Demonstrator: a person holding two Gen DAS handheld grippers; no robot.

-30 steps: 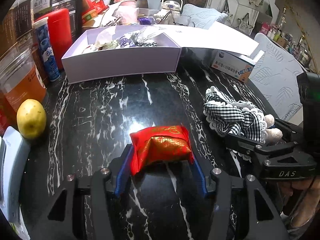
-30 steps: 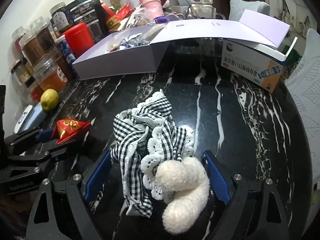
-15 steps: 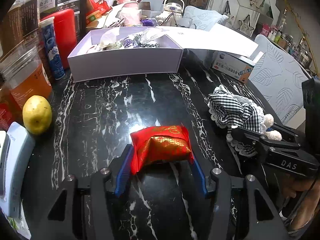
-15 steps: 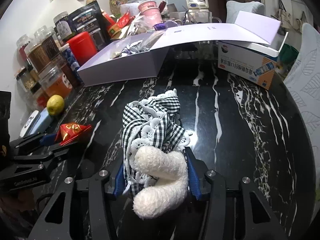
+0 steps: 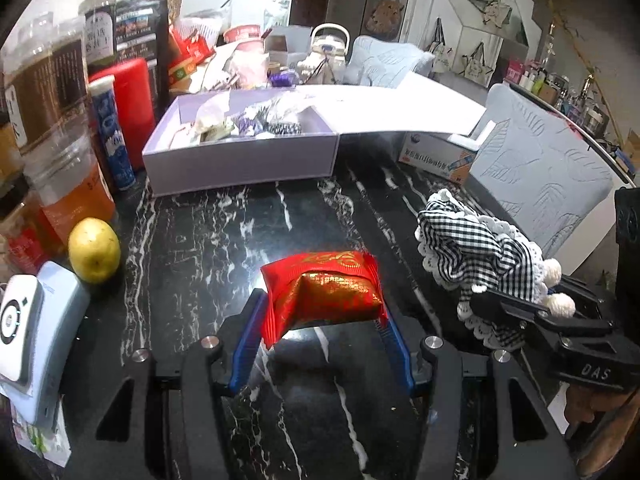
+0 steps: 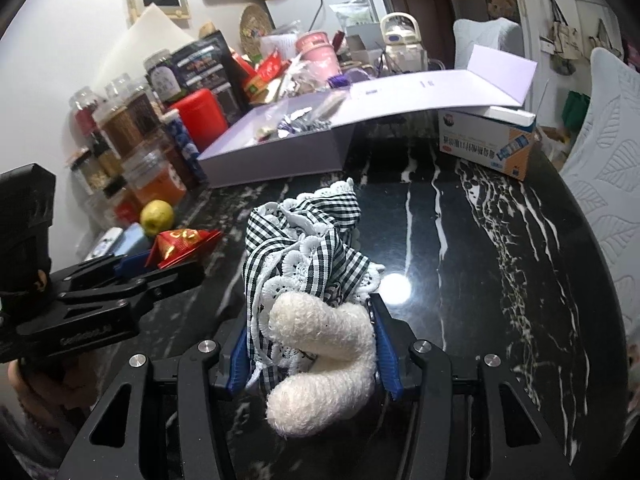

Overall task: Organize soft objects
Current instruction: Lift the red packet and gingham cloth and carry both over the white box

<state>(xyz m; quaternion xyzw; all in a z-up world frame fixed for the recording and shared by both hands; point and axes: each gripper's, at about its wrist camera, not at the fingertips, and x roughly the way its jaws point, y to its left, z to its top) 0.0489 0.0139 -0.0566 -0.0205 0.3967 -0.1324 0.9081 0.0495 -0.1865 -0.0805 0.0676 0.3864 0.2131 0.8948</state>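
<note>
My left gripper (image 5: 322,316) is shut on a red and gold pouch (image 5: 324,288) and holds it above the black marble table (image 5: 208,248). My right gripper (image 6: 308,328) is shut on a black-and-white checked cloth item (image 6: 304,240) with lace trim and fluffy white parts, lifted off the table. The cloth (image 5: 476,256) also shows at the right of the left wrist view. The pouch (image 6: 180,242) shows at the left of the right wrist view. An open lavender box (image 5: 240,152) holding several small soft items stands at the back of the table.
Jars, a red canister (image 5: 132,108) and a blue tube stand along the left. A yellow-green fruit (image 5: 94,250) and a light blue device (image 5: 36,344) lie at front left. A carton (image 6: 488,144) sits back right under the box lid. A pale cushioned chair (image 5: 540,184) stands right.
My right gripper closed on the checked cloth and lifted it off the table. Both grippers rose, the left one still holding the pouch.
</note>
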